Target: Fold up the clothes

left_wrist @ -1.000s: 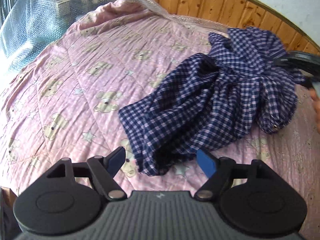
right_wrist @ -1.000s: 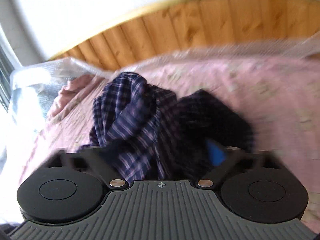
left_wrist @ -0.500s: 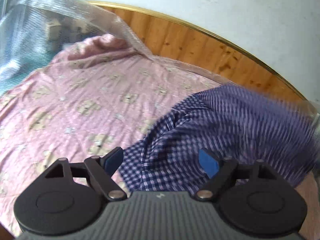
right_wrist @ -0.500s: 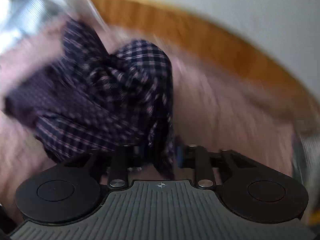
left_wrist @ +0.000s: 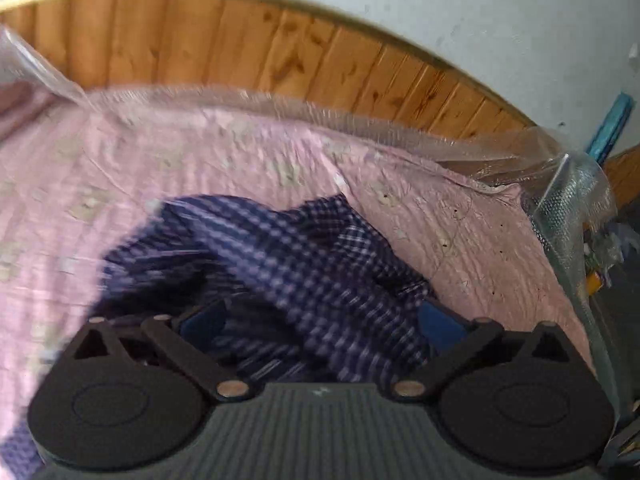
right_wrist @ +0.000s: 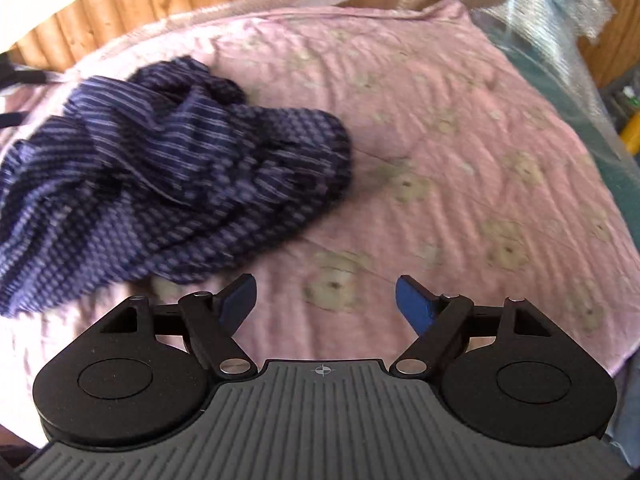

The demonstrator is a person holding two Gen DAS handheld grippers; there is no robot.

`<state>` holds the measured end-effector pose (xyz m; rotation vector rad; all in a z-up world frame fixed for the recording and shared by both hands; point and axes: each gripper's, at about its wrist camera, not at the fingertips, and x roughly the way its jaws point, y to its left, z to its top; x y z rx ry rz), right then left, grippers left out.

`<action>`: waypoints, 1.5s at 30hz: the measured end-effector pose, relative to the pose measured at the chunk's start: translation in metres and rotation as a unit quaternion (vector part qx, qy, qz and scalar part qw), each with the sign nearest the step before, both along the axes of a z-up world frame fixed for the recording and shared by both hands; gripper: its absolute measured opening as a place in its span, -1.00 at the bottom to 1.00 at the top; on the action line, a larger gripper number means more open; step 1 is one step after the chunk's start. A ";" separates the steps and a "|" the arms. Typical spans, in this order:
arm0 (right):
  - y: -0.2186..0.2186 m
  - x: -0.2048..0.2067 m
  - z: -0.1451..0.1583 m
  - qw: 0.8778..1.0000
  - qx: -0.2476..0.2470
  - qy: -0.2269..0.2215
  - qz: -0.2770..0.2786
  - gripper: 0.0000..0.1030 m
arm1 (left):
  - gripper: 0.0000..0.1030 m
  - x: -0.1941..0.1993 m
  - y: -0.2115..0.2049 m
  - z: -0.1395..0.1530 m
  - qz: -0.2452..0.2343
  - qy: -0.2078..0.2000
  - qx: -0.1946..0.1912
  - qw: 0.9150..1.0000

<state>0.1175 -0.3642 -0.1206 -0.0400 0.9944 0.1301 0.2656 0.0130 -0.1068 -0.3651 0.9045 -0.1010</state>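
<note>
A crumpled navy and white checked shirt (left_wrist: 304, 272) lies bunched on the pink bedspread (left_wrist: 460, 232). In the left wrist view my left gripper (left_wrist: 320, 324) is open, its blue-padded fingers on either side of the shirt's near folds, with cloth lying between them. In the right wrist view the shirt (right_wrist: 168, 184) is a blurred heap at the left. My right gripper (right_wrist: 326, 300) is open and empty over bare bedspread (right_wrist: 460, 160), to the right of the shirt.
A wooden headboard (left_wrist: 240, 48) runs behind the bed, with a white wall above. Clear bubble wrap (left_wrist: 568, 184) covers the bed's far edge and right side, also seen in the right wrist view (right_wrist: 560, 20). The bed's right edge drops off near clutter.
My right gripper has let go of the shirt and opened; the shirt dropped to the bedspread at its left. My left gripper has moved forward, its open fingers now around the shirt's folds.
</note>
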 end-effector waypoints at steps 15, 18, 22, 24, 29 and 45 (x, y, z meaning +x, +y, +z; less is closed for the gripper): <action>-0.017 0.093 -0.044 0.982 0.154 0.051 -0.094 0.68 | -0.91 -0.198 0.006 -0.045 -0.297 0.158 0.007 0.942; -0.008 0.111 -0.056 0.989 0.114 0.049 -0.086 0.68 | -0.47 -0.211 0.043 -0.032 -0.268 0.163 0.023 0.949; 0.008 0.131 -0.055 0.997 0.052 0.018 -0.046 0.73 | 0.36 -0.168 0.084 0.027 -0.194 0.044 0.054 0.979; 0.016 0.141 -0.053 0.999 0.037 0.003 -0.020 0.73 | 0.57 -0.129 0.080 0.047 -0.182 -0.012 0.059 0.981; 0.036 0.166 -0.058 0.998 0.009 0.032 0.045 0.38 | 0.82 -0.026 -0.023 0.023 -0.261 -0.061 0.105 0.958; 0.026 0.160 0.104 0.962 0.138 -0.216 0.097 -0.95 | -0.95 0.001 0.109 0.137 -0.011 -0.182 0.018 0.983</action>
